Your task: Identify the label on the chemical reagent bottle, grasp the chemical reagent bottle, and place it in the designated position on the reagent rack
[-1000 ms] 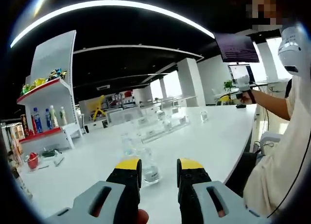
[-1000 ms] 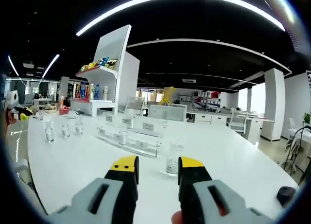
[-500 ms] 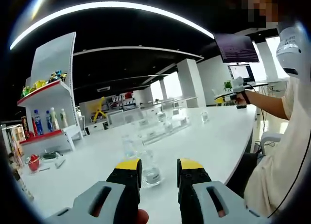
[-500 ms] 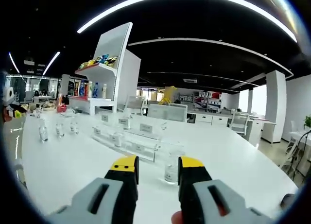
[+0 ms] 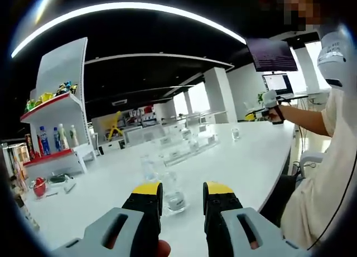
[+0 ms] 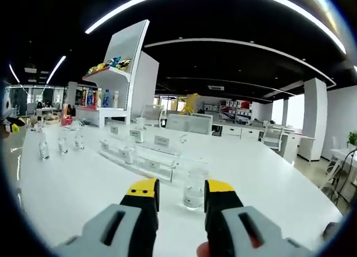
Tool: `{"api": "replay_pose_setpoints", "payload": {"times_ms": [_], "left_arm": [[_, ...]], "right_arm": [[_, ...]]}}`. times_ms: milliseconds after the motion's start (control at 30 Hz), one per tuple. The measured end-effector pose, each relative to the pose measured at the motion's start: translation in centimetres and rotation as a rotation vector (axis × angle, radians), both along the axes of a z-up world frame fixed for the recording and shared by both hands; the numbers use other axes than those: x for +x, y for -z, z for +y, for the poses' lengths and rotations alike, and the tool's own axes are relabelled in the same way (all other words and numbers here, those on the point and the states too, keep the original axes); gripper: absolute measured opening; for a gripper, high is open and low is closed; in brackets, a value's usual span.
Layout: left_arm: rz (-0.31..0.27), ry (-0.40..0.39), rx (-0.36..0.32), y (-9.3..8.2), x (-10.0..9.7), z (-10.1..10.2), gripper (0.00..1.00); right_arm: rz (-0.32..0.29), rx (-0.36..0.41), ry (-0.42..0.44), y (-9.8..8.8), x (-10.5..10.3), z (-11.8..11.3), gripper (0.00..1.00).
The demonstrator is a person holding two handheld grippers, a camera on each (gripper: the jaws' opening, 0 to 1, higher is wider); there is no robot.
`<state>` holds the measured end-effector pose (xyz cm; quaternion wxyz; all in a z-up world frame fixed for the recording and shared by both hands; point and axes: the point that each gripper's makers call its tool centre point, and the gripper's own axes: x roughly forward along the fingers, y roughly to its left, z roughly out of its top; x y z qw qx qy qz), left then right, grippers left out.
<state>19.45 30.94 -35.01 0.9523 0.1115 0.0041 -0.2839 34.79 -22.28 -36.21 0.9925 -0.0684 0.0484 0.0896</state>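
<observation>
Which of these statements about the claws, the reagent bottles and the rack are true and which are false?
1. The right claw has a clear glass bottle between its open jaws. True.
2. The left claw is shut on a bottle. False: it is open, with a small glass bottle between its jaws.
3. The clear rack stands on a white table. True.
4. The table is black. False: it is white.

We can read no text: the small label cards on the clear reagent rack [image 6: 146, 156], ahead of the right gripper [image 6: 178, 191], are too blurred.
</observation>
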Motion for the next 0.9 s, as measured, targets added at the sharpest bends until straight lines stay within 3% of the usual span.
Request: {"api": "replay_pose_setpoints", "payload": {"times_ms": [900], "left_arm": [[0.005, -0.008, -0.004, 0.2, 0.2, 0.3, 0.29]], "right_arm": [[0.042, 0.014, 0.055, 2.6, 2.7, -0.6, 0.32]]}}
